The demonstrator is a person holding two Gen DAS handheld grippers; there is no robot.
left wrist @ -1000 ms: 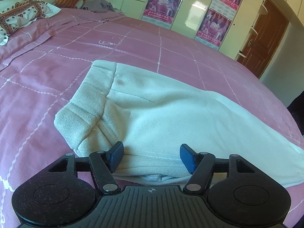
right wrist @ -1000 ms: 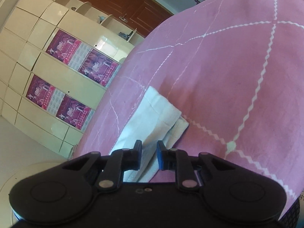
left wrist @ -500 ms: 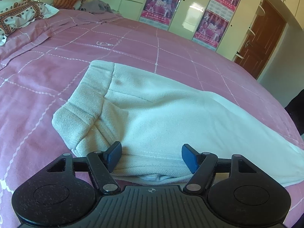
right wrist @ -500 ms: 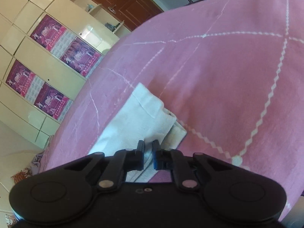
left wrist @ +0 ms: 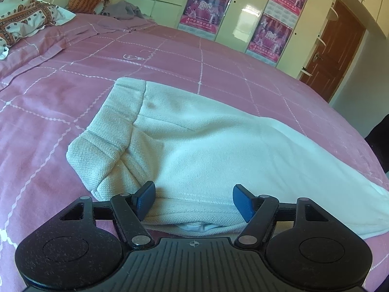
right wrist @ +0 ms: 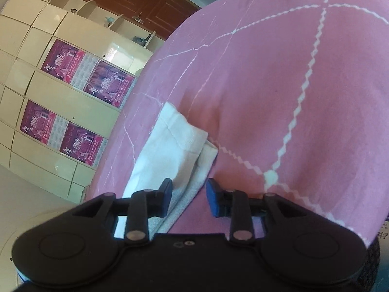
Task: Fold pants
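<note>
The cream pants lie on the bed, long axis running left-right. The left tool gapes at the waist end; the right tool stands apart at the cuffs.

Cream pants of coarse, waffle-textured knit cloth, matt, lie on a bed covered in soft pink woven cotton with stitched white lines. The left hand-held gripper is speckled matt black plastic with ribbed housing, silvery metal pivot pins and blue rubbery fingertips. Behind, cream wardrobe doors are glossy and reflective, bearing shiny paper posters; a brown door looks like wood.
</note>
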